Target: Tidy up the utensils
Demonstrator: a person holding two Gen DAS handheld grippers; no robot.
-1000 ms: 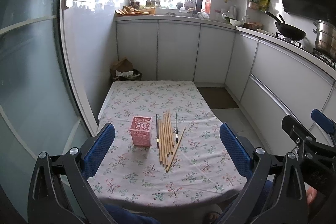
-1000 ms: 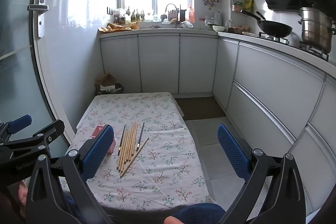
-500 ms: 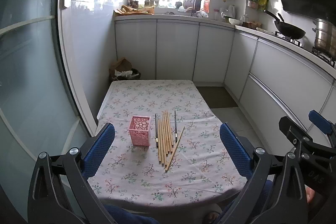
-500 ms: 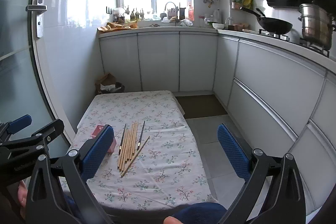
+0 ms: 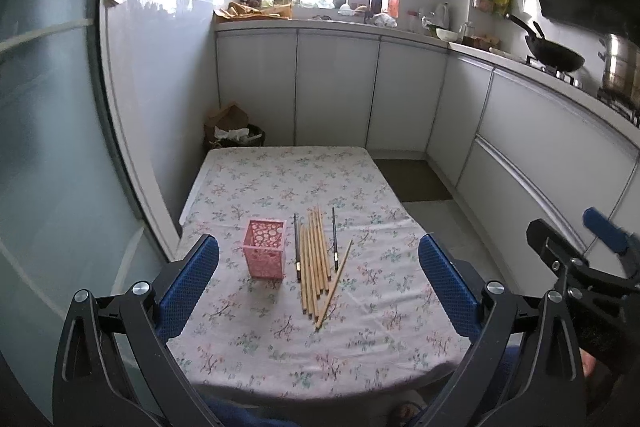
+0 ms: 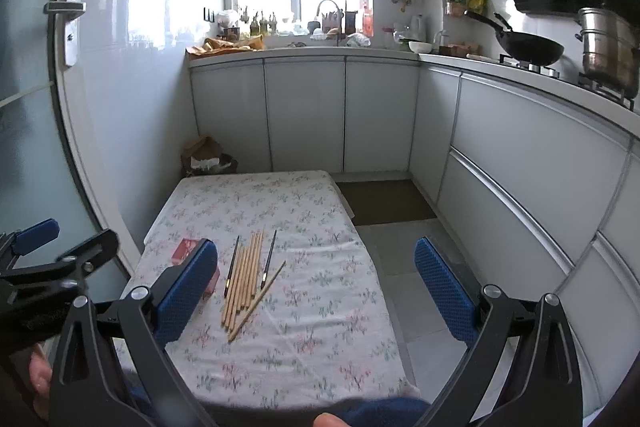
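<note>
A pink perforated holder [image 5: 265, 248] stands upright on the floral tablecloth [image 5: 280, 179]. Several wooden chopsticks [image 5: 316, 263] lie side by side to its right, with two thin dark ones [image 5: 297, 247] among them. In the right wrist view the chopsticks [image 6: 245, 277] lie in the open and the holder [image 6: 186, 249] is partly hidden behind a finger. My left gripper [image 5: 318, 287] is open and empty, held above the near part of the table. My right gripper [image 6: 316, 291] is open and empty, to the right of the left one.
White kitchen cabinets [image 5: 336, 91] run along the back and right. A wok [image 6: 528, 47] and a steel pot [image 6: 608, 51] sit on the stove at the right. A bin with a paper bag [image 5: 232, 127] stands beyond the table. A glass door [image 5: 48, 147] is at the left.
Both grippers have risen and tilted slightly, so the table sits a little lower in each view. Nothing on the table has moved.
</note>
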